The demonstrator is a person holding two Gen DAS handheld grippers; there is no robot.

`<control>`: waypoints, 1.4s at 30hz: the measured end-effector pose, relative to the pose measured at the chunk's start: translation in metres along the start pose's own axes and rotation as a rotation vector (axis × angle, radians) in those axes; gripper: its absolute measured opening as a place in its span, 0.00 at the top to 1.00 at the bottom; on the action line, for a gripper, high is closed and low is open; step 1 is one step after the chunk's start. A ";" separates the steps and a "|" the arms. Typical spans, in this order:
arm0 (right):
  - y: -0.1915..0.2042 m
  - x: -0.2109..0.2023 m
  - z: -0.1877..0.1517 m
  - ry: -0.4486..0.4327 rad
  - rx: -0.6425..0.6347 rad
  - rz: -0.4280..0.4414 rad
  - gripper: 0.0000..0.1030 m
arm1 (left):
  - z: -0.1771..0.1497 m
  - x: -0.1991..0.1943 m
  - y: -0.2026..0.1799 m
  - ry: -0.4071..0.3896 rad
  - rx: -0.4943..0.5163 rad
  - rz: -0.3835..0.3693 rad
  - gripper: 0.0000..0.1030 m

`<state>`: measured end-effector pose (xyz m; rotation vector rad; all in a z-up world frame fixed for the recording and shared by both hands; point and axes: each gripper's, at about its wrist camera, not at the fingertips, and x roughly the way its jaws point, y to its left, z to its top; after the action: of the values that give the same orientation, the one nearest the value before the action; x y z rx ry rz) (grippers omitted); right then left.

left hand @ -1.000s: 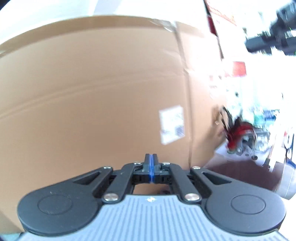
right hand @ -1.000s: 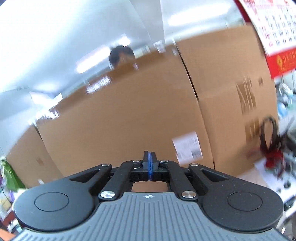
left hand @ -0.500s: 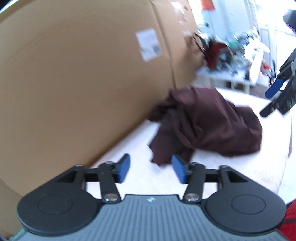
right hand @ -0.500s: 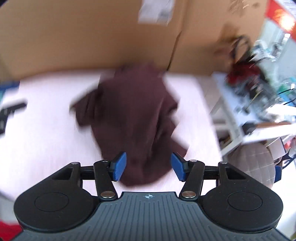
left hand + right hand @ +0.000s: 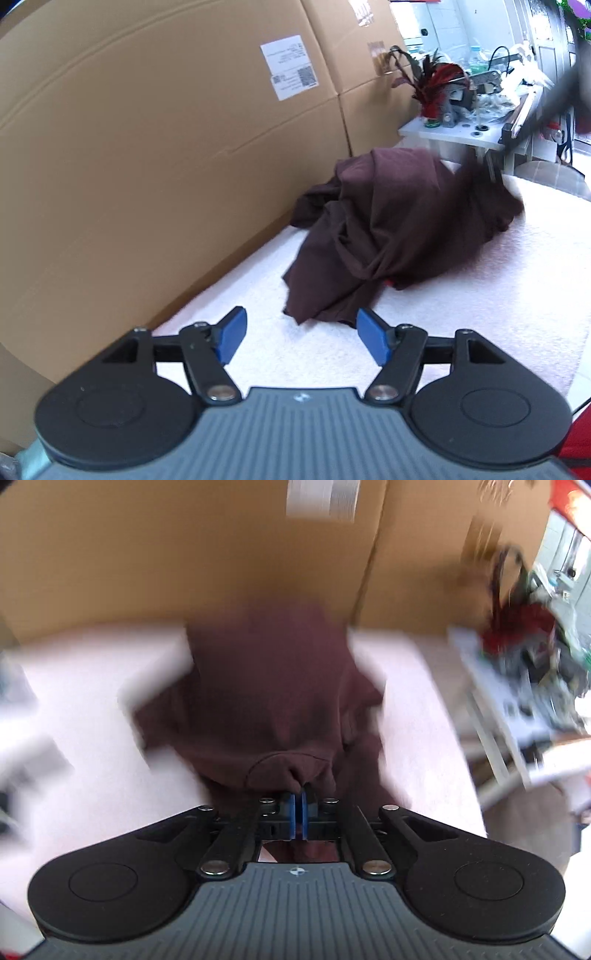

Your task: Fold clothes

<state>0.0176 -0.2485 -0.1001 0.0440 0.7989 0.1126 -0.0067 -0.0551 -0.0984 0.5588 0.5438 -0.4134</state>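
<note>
A dark maroon garment lies crumpled on a pale pink padded surface, close to a wall of cardboard boxes. My left gripper is open, its blue pads just short of the garment's near hem, nothing between them. In the blurred right wrist view the same garment fills the middle. My right gripper is shut on a bunched fold of its near edge. From the left wrist view the right gripper shows only as a dark blurred streak above the garment's far side.
Large cardboard boxes stand along the far edge of the surface. A white side table crowded with red feathers and clutter stands at the right. A round brown cushion sits low beside the surface in the right wrist view.
Both grippers dropped from facing the boxes to the garment. The left opened and came nearer the hem. The right, open half a second ago, has shut on the garment's edge.
</note>
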 end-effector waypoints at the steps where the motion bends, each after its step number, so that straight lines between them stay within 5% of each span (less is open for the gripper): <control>1: -0.005 -0.019 0.017 -0.060 0.018 0.060 0.98 | 0.002 0.000 0.000 -0.007 0.011 0.013 0.32; 6: -0.024 -0.082 0.085 -0.248 0.077 0.181 0.98 | 0.021 0.010 -0.011 -0.047 0.048 0.013 0.32; 16: -0.032 -0.108 0.101 -0.277 0.217 0.373 0.98 | 0.064 0.061 -0.045 -0.053 0.068 0.033 0.34; 17: -0.031 -0.109 0.101 -0.278 0.216 0.366 0.98 | 0.068 0.066 -0.048 -0.054 0.070 0.035 0.38; 19: -0.034 -0.105 0.099 -0.271 0.233 0.362 0.98 | 0.073 0.079 -0.053 -0.032 0.075 0.044 0.83; 20: -0.036 -0.102 0.098 -0.265 0.244 0.362 0.98 | 0.075 0.085 -0.053 -0.014 0.072 0.039 0.92; 26: -0.059 -0.103 0.088 -0.280 0.279 0.291 0.98 | 0.071 0.065 -0.019 -0.055 -0.020 0.113 0.92; 32: -0.073 -0.081 0.076 -0.230 0.299 0.213 0.97 | 0.074 0.007 0.055 -0.158 -0.241 0.208 0.92; 36: -0.061 -0.062 0.069 -0.179 0.280 0.235 0.94 | 0.077 -0.044 0.084 -0.233 -0.248 0.318 0.93; 38: -0.051 -0.058 0.066 -0.184 0.254 0.253 0.94 | 0.078 -0.065 0.099 -0.264 -0.271 0.305 0.92; 42: -0.025 -0.048 0.065 -0.182 0.148 0.203 0.90 | 0.064 -0.057 0.105 -0.200 -0.293 0.298 0.92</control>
<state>0.0336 -0.2791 -0.0228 0.2718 0.6178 0.2384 0.0256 0.0003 0.0209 0.3043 0.3136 -0.1005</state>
